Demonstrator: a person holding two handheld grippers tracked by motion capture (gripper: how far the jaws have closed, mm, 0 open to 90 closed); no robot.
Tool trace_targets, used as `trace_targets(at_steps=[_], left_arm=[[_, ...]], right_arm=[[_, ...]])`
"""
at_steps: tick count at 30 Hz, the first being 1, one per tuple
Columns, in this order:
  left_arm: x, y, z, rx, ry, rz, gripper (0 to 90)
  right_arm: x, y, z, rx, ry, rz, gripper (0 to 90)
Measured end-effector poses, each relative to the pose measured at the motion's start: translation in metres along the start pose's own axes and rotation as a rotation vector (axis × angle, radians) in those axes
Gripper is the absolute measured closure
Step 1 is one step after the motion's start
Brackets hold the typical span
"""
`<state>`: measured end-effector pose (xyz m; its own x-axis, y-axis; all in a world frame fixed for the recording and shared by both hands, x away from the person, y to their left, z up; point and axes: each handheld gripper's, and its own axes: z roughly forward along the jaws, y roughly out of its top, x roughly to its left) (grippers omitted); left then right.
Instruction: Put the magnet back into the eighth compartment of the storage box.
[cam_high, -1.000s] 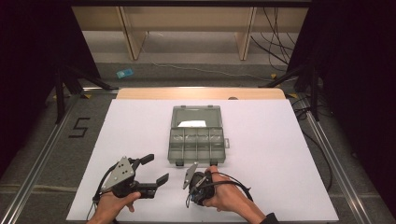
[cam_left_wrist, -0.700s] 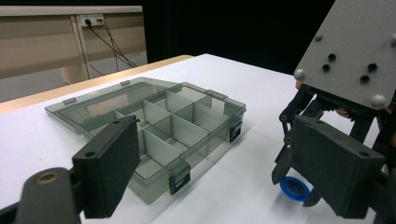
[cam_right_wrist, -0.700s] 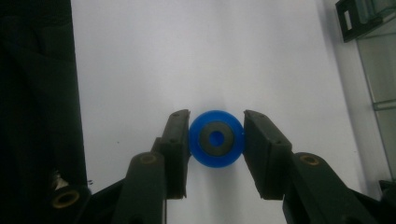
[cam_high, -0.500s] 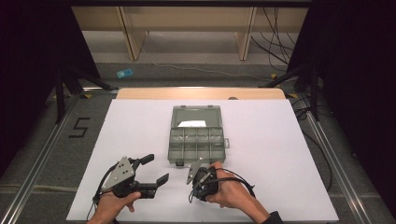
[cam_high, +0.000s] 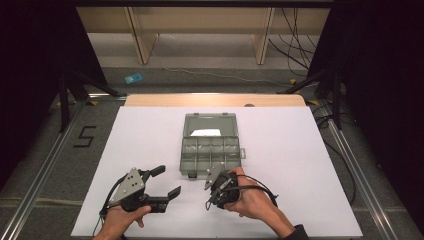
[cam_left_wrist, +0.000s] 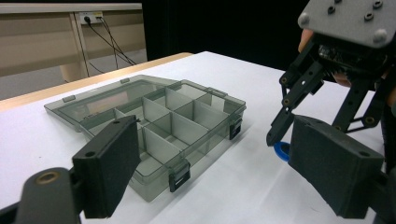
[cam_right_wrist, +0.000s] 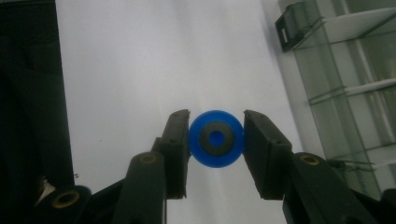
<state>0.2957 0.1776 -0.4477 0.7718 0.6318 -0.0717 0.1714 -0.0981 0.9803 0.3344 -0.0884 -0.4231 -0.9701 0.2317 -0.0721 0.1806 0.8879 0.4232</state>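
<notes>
A white table (cam_high: 300, 150) fills the middle of the high view, and near its centre sits a clear grey plastic box (cam_high: 210, 150) with its lid thrown back toward the top of the frame, the near half split into small compartments. At the lower left of that view the left gripper (cam_high: 165, 181) is held just off the table by a hand (cam_high: 117, 222), its 2 jaws spread wide with nothing between them. In the left gripper view those same jaws stand far apart at the bottom corners, with the box (cam_left_wrist: 149, 126) lying open across the middle of the frame. At the lower centre of the high view, just below the box's front edge, the right gripper (cam_high: 210, 192) is tipped steeply down at the table in the other hand (cam_high: 252, 200). The right gripper view looks straight down: a small blue ring (cam_right_wrist: 216, 138) with a dark inner band sits in the centre of the frame, a jaw pressed against each side, so it is clamped on the ring. A corner of the box (cam_right_wrist: 345, 70) shows at the right edge of that frame. In the left gripper view the ring (cam_left_wrist: 281, 150) peeks out at middle right, down on the white surface.
</notes>
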Motion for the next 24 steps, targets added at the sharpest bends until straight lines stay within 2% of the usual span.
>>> trace_targets(at_steps=[4, 5, 12, 24], left_arm=[[0.000, 0.000, 0.000, 0.000, 0.001, -0.001, 16.2], [0.000, 0.000, 0.000, -0.001, 0.001, -0.001, 16.2], [0.000, 0.000, 0.000, -0.001, 0.001, -0.001, 16.2], [0.000, 0.000, -0.001, 0.011, 0.007, -0.001, 16.2]], right_arm=[[-0.002, -0.001, -0.003, -0.012, -0.009, 0.003, 62.7], [-0.003, -0.001, -0.004, -0.018, -0.025, 0.006, 62.7], [-0.010, -0.004, -0.011, -0.042, -0.058, 0.026, 62.7], [-0.016, -0.008, -0.015, -0.064, -0.086, 0.037, 62.7]])
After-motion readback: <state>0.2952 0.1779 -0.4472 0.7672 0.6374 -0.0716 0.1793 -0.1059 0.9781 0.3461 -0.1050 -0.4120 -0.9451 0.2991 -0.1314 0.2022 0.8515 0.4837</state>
